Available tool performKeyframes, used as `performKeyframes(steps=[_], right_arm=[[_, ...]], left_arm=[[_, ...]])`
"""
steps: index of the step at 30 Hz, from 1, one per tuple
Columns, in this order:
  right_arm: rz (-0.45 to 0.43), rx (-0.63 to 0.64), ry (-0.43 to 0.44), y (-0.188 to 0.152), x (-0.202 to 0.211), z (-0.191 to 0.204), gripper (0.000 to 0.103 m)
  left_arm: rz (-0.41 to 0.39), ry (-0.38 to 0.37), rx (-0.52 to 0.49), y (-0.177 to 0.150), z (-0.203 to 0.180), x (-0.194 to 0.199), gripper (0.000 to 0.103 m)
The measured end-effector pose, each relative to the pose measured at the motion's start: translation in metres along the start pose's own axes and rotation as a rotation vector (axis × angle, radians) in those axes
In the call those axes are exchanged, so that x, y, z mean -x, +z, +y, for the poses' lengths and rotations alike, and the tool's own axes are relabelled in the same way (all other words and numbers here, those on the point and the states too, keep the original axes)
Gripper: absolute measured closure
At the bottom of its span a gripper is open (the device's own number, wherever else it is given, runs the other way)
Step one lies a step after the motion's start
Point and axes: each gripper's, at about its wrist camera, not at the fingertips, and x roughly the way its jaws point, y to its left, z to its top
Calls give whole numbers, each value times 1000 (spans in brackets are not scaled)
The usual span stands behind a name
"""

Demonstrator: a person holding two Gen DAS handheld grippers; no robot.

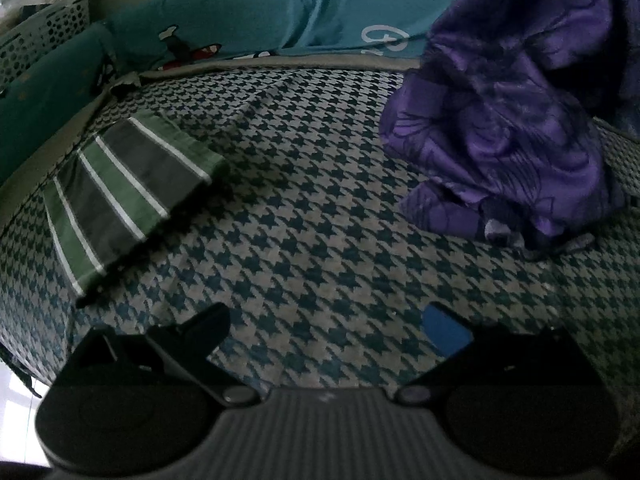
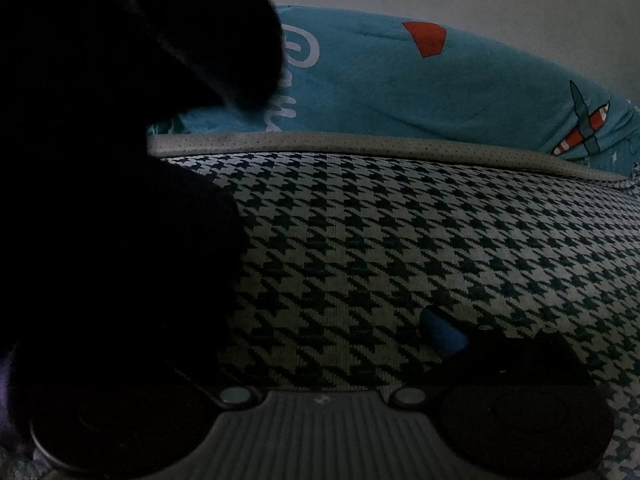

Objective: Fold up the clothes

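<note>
A purple flower-print garment [image 1: 504, 128] hangs bunched at the right of the left wrist view, its lower end resting on the houndstooth bed cover [image 1: 320, 200]. A folded green, grey and white striped garment [image 1: 124, 196] lies flat at the left. My left gripper [image 1: 326, 332] is open low over the cover, with nothing between its fingers. In the right wrist view a dark cloth [image 2: 112, 200] close to the lens fills the left half and hides the left finger. My right gripper [image 2: 320, 332] has its blue-padded right finger [image 2: 444, 336] spread wide and bare.
A teal printed quilt [image 1: 280, 20] [image 2: 420, 80] is rolled along the far edge of the bed. A perforated white basket [image 1: 44, 36] stands at the far left. The bed's near left corner drops to a pale floor [image 1: 16, 396].
</note>
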Motion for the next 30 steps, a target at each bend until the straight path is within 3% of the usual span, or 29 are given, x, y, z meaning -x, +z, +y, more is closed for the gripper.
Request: performKeyframes(steps=[30], right_arm=[[-1, 4, 2, -1, 1, 0, 0]], left_arm=[[-3, 9, -33, 6, -23, -4, 0]])
